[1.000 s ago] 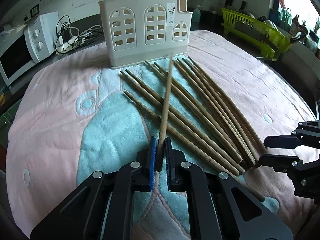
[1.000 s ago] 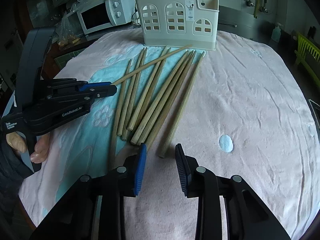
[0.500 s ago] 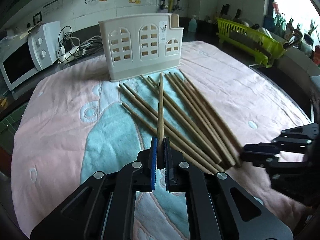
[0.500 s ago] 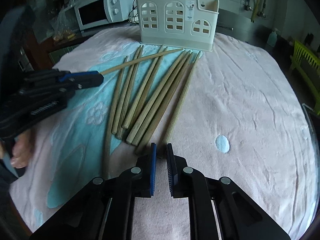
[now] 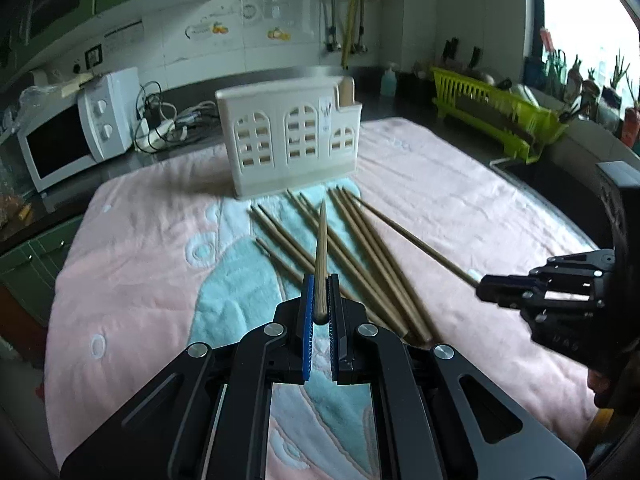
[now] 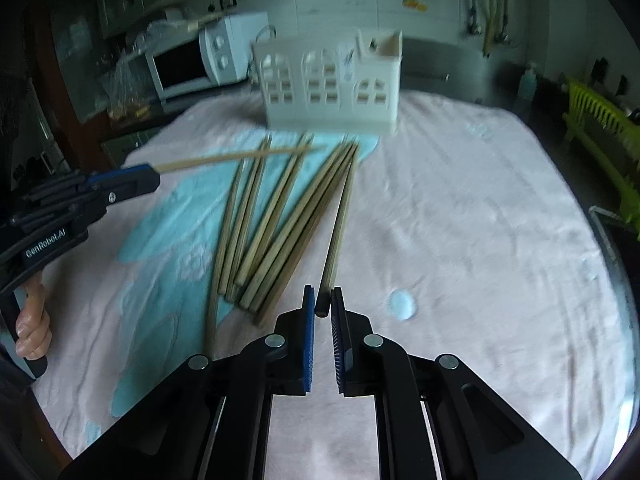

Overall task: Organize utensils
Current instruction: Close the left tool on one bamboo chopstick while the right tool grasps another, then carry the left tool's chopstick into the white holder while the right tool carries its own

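Motion blurs the holder point(image 6: 330, 84) and loose chopsticks point(image 6: 280, 216)

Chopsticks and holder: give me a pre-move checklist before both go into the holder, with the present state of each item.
1. Left gripper shut on its chopstick: ok, the stick is clamped between the pads and points toward the holder.
2. Right gripper shut on its chopstick: ok, but it pinches only the very end.
3. Right chopstick's far tip clear of the pile: cannot tell, that view is blurred.
4. Holder upright on the towel: ok.
5. Room in the holder: cannot tell; its inside is hidden, and something already stands in the right end compartment.
6. The two grippers apart from each other: ok.
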`<state>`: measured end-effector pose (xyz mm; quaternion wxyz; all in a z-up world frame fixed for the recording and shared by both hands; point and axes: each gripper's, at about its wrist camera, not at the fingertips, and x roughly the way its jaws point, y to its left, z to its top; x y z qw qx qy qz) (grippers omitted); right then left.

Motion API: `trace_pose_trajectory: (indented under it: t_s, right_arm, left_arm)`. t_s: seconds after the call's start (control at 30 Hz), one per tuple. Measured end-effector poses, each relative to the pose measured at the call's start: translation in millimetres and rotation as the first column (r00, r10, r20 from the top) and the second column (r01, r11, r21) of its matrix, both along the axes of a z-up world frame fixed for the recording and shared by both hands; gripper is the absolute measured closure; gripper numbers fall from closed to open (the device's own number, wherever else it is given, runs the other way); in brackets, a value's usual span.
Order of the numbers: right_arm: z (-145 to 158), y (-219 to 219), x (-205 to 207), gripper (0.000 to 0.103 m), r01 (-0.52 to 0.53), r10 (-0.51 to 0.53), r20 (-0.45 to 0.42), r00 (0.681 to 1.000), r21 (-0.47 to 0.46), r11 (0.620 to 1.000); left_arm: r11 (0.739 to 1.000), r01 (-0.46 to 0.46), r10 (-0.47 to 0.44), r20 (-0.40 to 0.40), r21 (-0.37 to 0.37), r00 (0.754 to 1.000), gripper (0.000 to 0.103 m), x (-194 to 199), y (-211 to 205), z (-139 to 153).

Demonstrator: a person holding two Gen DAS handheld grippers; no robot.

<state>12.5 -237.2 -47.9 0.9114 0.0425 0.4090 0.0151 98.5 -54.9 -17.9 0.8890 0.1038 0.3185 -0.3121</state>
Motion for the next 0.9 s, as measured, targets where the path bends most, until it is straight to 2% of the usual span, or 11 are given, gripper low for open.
trace_pose_trajectory:
  t_s: [0.13, 0.3, 0.7, 0.9]
  right_arm:
    - [31, -12, -11, 0.095, 0.002, -0.001, 0.095, 0.995, -0.016, 1.000]
    - [55, -26, -14, 0.095, -0.003, 0.009, 0.183, 0.983, -0.031, 1.000]
    - [70, -47, 19, 0.095, 0.008, -0.019, 0.310, 0.951, 0.038, 0.999]
    - [77, -47, 29, 0.095, 0.007, -0.022, 0.359, 0.933, 0.043, 0.999]
  left_arm:
    - [0.999, -0.033, 0.033, 0.021, -0.026, 0.999, 0.098, -4, 2, 17]
    - [0.996, -0.074, 0.076, 0.032, -0.056, 0.997, 0.098, -3, 3, 35]
    - [0.987, -0.130, 0.133, 0.023, -0.092, 0.991, 0.098, 13, -3, 50]
    - [0.985, -0.138, 0.141, 0.026, -0.103, 0.990, 0.098, 18, -5, 53]
